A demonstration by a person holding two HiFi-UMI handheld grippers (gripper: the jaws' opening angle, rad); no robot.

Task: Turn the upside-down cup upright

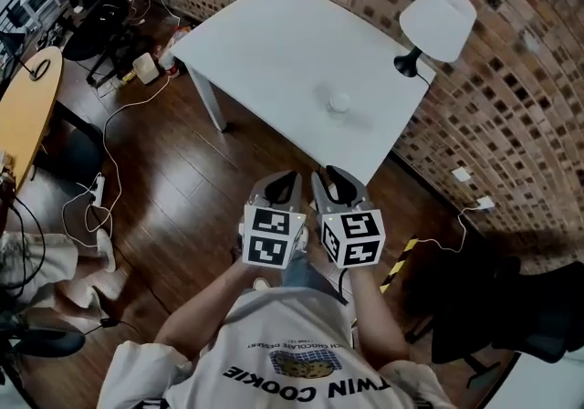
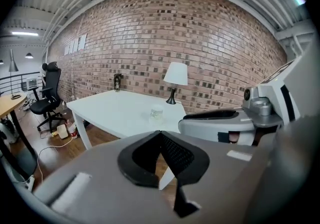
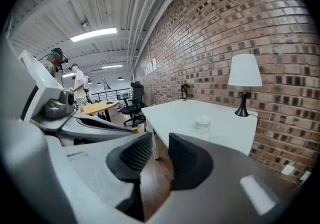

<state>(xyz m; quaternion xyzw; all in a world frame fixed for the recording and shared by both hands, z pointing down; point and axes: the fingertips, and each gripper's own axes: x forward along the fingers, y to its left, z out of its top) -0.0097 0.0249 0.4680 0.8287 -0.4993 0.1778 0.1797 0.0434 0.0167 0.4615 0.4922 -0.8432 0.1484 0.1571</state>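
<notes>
Close to the person's chest, the left gripper [image 1: 285, 186] and right gripper [image 1: 338, 181] sit side by side over the wooden floor [image 1: 182, 188], short of the white table [image 1: 274, 51]. The left gripper's jaws meet at their tips with nothing between them. The right gripper's jaws stand a narrow gap apart, also empty. The cup [image 1: 338, 104] is well apart from both, out on the tabletop toward the lamp [image 1: 436, 24]. It is small, pale and translucent, standing alone and touching nothing else.
</notes>
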